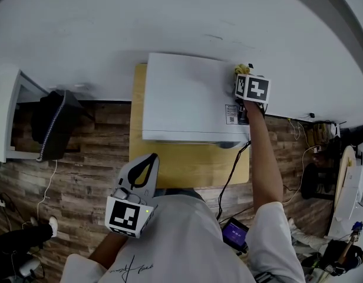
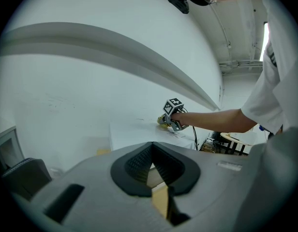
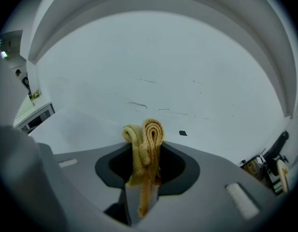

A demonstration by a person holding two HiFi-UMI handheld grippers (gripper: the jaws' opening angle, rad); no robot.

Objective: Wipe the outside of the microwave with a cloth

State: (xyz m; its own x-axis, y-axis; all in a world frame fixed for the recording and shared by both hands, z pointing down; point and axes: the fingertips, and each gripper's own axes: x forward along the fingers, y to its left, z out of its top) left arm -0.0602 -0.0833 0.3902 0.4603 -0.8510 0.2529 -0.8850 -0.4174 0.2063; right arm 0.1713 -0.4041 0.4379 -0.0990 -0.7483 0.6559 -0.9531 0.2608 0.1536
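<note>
The yellow cloth (image 3: 146, 139), bunched into 2 rolls, is clamped between the closed jaws of the right gripper (image 1: 246, 76); it is held at the rear right corner of the top of the white microwave (image 1: 187, 96), close to the wall (image 1: 170, 16); whether it touches the top cannot be told. The microwave is set on a wooden table (image 1: 187, 164). The left gripper (image 1: 147, 167) is held near the person's body, above the table's front edge; its jaws are drawn together with nothing gripped.

The microwave (image 1: 187, 96) sits on the table (image 1: 187, 164), against the wall (image 1: 170, 16).
</note>
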